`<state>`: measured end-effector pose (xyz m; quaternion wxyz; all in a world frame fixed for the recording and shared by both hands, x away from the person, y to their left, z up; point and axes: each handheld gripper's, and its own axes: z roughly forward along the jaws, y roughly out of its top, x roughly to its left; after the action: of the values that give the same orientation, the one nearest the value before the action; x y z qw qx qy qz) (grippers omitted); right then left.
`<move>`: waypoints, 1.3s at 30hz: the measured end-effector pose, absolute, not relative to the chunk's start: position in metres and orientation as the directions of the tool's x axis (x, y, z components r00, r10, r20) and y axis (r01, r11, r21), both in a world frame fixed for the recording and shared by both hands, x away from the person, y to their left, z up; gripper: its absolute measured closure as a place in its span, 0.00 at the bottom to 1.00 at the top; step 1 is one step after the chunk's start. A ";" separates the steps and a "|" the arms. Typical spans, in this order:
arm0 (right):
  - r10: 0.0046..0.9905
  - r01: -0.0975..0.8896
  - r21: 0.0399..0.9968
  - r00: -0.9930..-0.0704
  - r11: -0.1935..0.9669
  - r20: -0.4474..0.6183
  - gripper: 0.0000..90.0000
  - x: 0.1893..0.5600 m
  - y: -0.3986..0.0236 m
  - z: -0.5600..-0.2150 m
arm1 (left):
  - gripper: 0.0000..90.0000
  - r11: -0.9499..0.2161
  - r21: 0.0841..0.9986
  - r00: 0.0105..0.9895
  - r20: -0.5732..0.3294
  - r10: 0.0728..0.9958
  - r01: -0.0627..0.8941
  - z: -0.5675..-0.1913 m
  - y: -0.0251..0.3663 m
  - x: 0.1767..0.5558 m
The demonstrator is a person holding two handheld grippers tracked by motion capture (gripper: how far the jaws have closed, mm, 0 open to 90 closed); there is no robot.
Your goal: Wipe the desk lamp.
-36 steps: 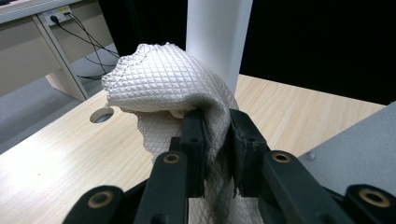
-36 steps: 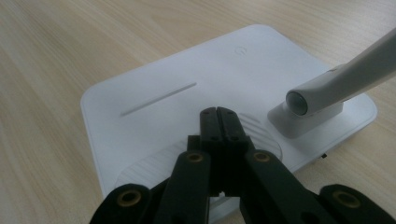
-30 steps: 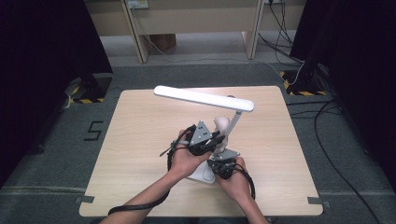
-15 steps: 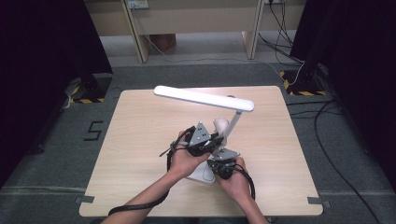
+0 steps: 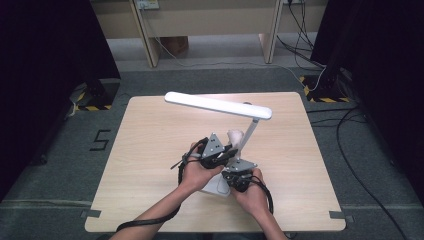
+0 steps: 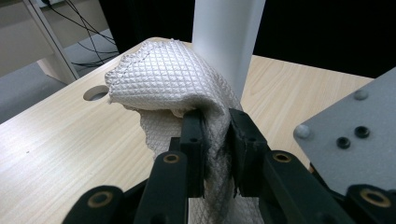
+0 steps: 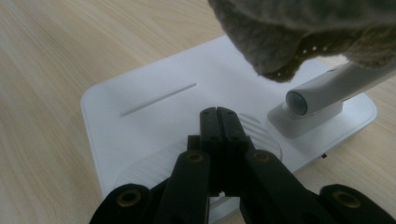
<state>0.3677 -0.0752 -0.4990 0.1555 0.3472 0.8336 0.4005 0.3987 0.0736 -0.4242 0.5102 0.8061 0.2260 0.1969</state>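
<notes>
A white desk lamp stands on the wooden table, its long head (image 5: pixel 217 105) raised on a slanted stem (image 5: pixel 248 134) above a flat base (image 5: pixel 217 186). My left gripper (image 5: pixel 227 152) is shut on a white quilted cloth (image 6: pixel 163 79), which drapes over the jaws (image 6: pixel 217 126) and rests against the stem (image 6: pixel 226 37). The cloth (image 5: pixel 234 136) sits low on the stem. My right gripper (image 5: pixel 239 172) is shut with nothing in it, its tips (image 7: pixel 217 114) down on the lamp's base (image 7: pixel 154 107), close to the stem's hinge (image 7: pixel 299 102). The cloth (image 7: pixel 289 32) hangs above.
A round cable hole (image 6: pixel 95 93) lies in the tabletop beyond the cloth. The right gripper's grey plate (image 6: pixel 355 135) sits close beside my left jaws. Desk legs and cables (image 5: pixel 320 75) stand on the floor behind the table.
</notes>
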 end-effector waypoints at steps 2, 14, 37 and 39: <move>0.705 0.456 0.776 -0.709 0.436 0.020 1.00 0.368 -0.075 -0.499 | 0.85 -0.378 0.910 0.821 0.084 0.565 0.167 -0.427 0.075 0.400; 0.706 0.460 0.774 -0.708 0.435 0.023 1.00 0.367 -0.075 -0.499 | 0.85 -0.398 0.896 0.817 0.075 0.571 0.197 -0.446 0.078 0.403; 0.701 0.447 0.779 -0.713 0.439 0.013 1.00 0.368 -0.075 -0.500 | 0.85 -0.437 0.840 0.811 -0.005 0.585 0.321 -0.479 0.082 0.415; 0.701 0.447 0.779 -0.713 0.440 0.013 1.00 0.368 -0.075 -0.500 | 0.85 -0.440 0.839 0.812 -0.004 0.583 0.320 -0.480 0.082 0.416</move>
<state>0.3678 -0.0745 -0.4997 0.1583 0.3444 0.8335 0.4020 0.4161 0.0824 -0.4798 0.4551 0.8361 0.2700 0.1444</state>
